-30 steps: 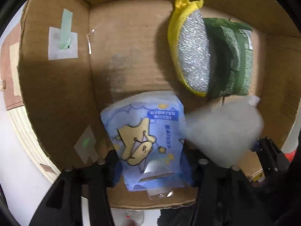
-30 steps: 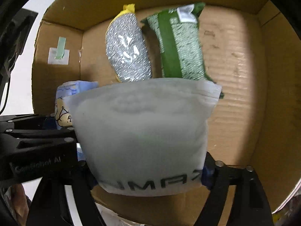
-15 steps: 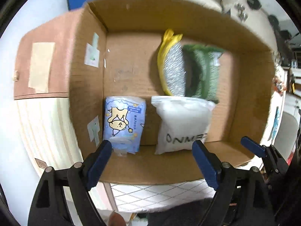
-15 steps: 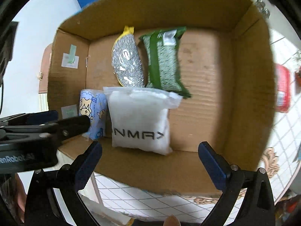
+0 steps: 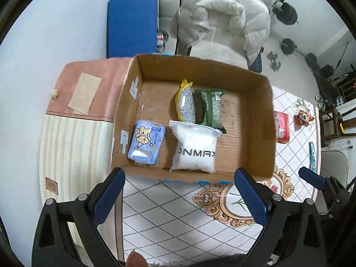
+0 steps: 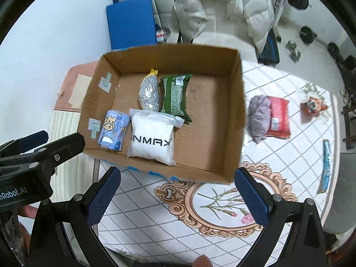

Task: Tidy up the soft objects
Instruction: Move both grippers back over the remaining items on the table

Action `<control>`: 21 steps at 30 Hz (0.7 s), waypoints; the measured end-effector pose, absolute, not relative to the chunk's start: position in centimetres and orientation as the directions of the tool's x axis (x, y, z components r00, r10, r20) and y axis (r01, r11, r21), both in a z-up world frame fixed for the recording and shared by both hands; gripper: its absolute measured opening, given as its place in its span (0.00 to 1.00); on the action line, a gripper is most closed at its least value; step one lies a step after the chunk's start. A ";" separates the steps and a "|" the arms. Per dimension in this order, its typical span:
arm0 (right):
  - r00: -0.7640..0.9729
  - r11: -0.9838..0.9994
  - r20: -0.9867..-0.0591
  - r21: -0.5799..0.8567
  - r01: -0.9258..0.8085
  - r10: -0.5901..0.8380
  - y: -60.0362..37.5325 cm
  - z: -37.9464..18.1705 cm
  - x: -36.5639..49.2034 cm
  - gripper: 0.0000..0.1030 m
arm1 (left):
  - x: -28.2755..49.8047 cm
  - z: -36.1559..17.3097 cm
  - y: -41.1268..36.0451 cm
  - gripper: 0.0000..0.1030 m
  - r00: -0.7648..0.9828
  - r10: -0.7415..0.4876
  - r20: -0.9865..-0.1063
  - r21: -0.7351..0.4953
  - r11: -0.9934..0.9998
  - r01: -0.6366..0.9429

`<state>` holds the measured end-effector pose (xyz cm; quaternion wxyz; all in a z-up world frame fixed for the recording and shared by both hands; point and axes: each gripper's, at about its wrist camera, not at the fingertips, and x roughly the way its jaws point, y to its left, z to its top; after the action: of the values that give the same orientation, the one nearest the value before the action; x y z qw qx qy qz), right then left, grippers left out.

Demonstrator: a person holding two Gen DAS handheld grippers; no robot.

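Note:
A cardboard box on the table holds a blue tissue pack, a white bag, a silver and yellow scrubber and a green pack. My left gripper is open and empty, above and in front of the box. My right gripper is open and empty too. Right of the box lie a grey cloth and a red pack.
The table has a diamond-pattern cloth. A small orange toy and a blue strip lie at its right side. A white coat on a chair and a blue mat stand behind.
Both grippers let go of their packs in the box, opened, and pulled back and up. The blue pack and white bag now lie in the box front.

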<state>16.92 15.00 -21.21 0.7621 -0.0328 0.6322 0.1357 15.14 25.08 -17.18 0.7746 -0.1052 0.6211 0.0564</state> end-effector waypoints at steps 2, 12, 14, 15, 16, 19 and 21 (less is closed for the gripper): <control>0.190 0.960 -0.966 0.123 -0.251 0.173 14.3 -20.1 15.9 1.00 | 14.1 -16.1 24.5 0.98 0.239 -0.031 -0.971 -0.084 0.973 -0.216; 0.228 0.955 -0.941 0.202 -0.219 0.251 9.3 -16.7 13.9 1.00 | 13.3 -11.5 19.4 0.98 0.359 0.045 -0.932 -0.023 0.983 -0.185; 0.236 0.961 -0.938 0.215 -0.173 0.253 6.0 -16.1 14.1 1.00 | 15.0 -11.0 16.6 0.98 0.371 0.026 -0.928 -0.027 0.990 -0.137; 0.240 0.966 -0.939 0.214 -0.147 0.245 4.2 -16.0 14.3 1.00 | 15.7 -11.0 15.5 0.98 0.371 0.016 -0.929 -0.030 0.992 -0.119; 0.243 0.969 -0.940 0.215 -0.122 0.240 2.5 -15.9 14.5 1.00 | 16.9 -11.1 13.4 0.98 0.370 -0.005 -0.929 -0.039 0.996 -0.084; 0.261 0.984 -0.949 0.180 -0.006 0.175 -4.8 -16.2 15.5 1.00 | 20.7 -12.5 7.5 0.98 0.339 -0.056 -0.939 -0.056 0.998 0.011; 0.256 0.985 -0.959 0.148 0.087 0.122 -10.0 -17.4 16.5 1.00 | 23.4 -14.4 3.8 0.98 0.284 -0.095 -0.954 -0.077 0.994 0.077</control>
<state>16.45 -10.04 -17.36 0.7878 0.0857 0.6099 0.0110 23.36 3.82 -14.35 0.8012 -0.0078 0.5960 -0.0537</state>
